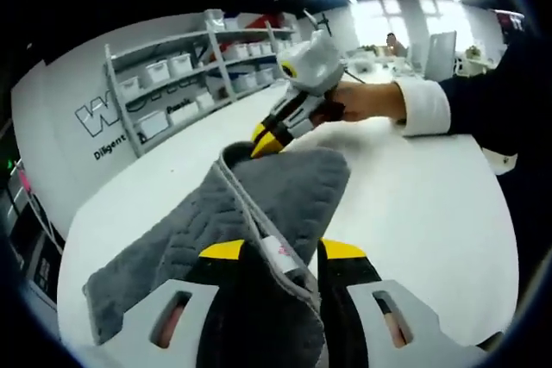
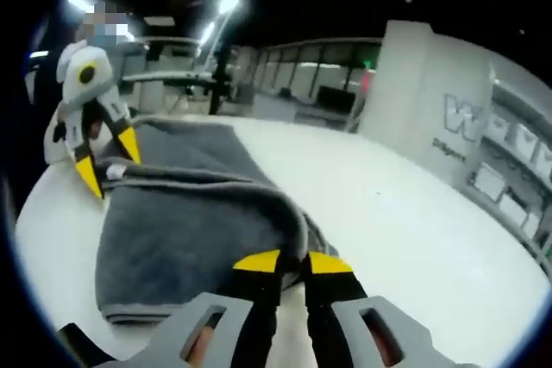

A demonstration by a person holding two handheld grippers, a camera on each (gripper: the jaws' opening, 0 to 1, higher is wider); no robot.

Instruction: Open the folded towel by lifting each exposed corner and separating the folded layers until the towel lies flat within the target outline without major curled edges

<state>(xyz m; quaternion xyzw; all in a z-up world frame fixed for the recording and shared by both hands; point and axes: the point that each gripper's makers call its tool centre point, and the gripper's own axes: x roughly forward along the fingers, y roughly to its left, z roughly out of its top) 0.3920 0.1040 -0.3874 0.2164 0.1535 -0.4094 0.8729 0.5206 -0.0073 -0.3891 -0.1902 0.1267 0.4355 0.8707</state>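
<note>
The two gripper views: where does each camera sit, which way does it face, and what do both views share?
Left gripper view: rides on the left gripper, looks along its fingers, shut on the grey towel's edge, toward the wall shelves; the person's hand and sleeve hold the right gripper at the towel's far edge.
Right gripper view: rides on the right gripper, shut on the towel, facing back at the left gripper.
Shared: towel, white table, both grippers.

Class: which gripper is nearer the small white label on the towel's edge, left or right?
Left. The left gripper is shut on the towel beside the white label; the right gripper grips the far edge.
</note>
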